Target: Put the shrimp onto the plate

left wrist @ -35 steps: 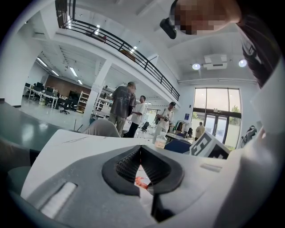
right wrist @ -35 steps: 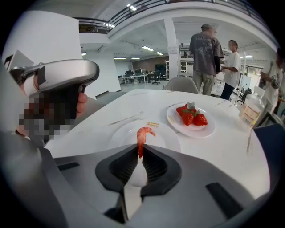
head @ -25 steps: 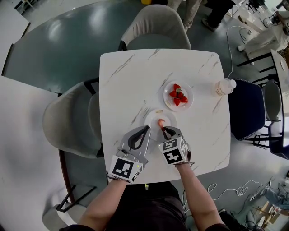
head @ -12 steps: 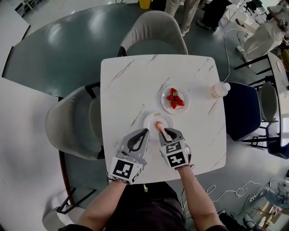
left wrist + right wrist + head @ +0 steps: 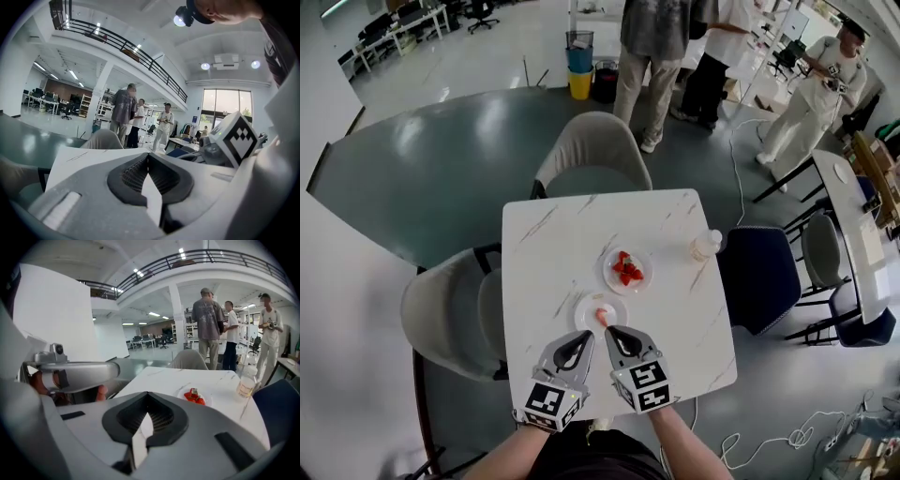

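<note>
A pink shrimp (image 5: 601, 316) lies on a small white plate (image 5: 590, 305) near the front of the white marble table (image 5: 544, 253). My right gripper (image 5: 612, 331) hovers just short of that plate's near rim, its jaws pressed together with nothing between them. My left gripper (image 5: 580, 338) sits beside it to the left, also shut and empty. In the right gripper view the jaws (image 5: 147, 394) meet at their tips; the shrimp plate is hidden below them. The left gripper view shows its jaws (image 5: 148, 155) closed, looking out level across the table.
A second plate with cut strawberries (image 5: 626, 269) (image 5: 194, 397) stands behind the shrimp plate. A small bottle (image 5: 705, 245) (image 5: 245, 385) is at the table's right edge. Chairs (image 5: 592, 150) surround the table. Several people (image 5: 656, 47) stand beyond it.
The head view has pulled back and tilted up, so the table looks smaller and more of the room shows. Both grippers stay shut, close in front of the shrimp plate.
</note>
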Demonstrator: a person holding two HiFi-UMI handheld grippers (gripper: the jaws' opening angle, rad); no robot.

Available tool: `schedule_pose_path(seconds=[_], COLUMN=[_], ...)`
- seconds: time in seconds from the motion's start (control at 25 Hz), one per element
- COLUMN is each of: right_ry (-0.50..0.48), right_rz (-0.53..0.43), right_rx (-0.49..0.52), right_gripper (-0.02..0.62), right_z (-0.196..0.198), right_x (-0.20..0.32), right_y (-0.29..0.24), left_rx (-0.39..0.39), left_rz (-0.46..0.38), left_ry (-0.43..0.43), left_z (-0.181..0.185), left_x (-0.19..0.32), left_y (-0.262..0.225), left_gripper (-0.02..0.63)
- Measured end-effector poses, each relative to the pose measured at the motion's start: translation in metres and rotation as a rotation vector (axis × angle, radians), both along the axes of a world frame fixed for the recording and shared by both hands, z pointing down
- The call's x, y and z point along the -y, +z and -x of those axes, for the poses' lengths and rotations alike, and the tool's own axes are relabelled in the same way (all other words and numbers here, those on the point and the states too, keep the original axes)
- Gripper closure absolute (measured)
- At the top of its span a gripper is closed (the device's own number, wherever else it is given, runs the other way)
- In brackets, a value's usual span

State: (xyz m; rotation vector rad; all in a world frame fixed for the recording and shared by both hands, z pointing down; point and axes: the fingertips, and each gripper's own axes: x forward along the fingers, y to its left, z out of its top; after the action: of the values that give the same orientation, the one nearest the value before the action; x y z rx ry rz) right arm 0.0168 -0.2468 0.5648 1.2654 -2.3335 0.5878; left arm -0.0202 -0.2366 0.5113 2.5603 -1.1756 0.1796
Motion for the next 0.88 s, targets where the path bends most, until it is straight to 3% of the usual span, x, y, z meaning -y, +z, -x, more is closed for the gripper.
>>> schedule_pose_path(seconds=[0.28, 0.6, 0.88], right_ry=[-0.006, -0.003, -0.009], right_rz=[-0.128, -0.254, -0.335], right_rx=[0.127, 0.245, 0.288], right_gripper=[0.592, 0.594, 0.594], right_z=[0.004, -0.008, -0.017], right_x=[-0.028, -0.061, -0.082], right_y=[-0.073, -0.154, -0.196], left_rx=[0.01, -0.043, -0.085], left_rz=[-0.015, -0.052, -0.113], left_ry=[-0.001, -0.044, -0.044], left_z=[-0.011, -0.014, -0.024], left_x=[-0.04, -0.068, -0.086], left_y=[-0.041, -0.109, -0.154], left_gripper=[0.597, 0.597, 0.597])
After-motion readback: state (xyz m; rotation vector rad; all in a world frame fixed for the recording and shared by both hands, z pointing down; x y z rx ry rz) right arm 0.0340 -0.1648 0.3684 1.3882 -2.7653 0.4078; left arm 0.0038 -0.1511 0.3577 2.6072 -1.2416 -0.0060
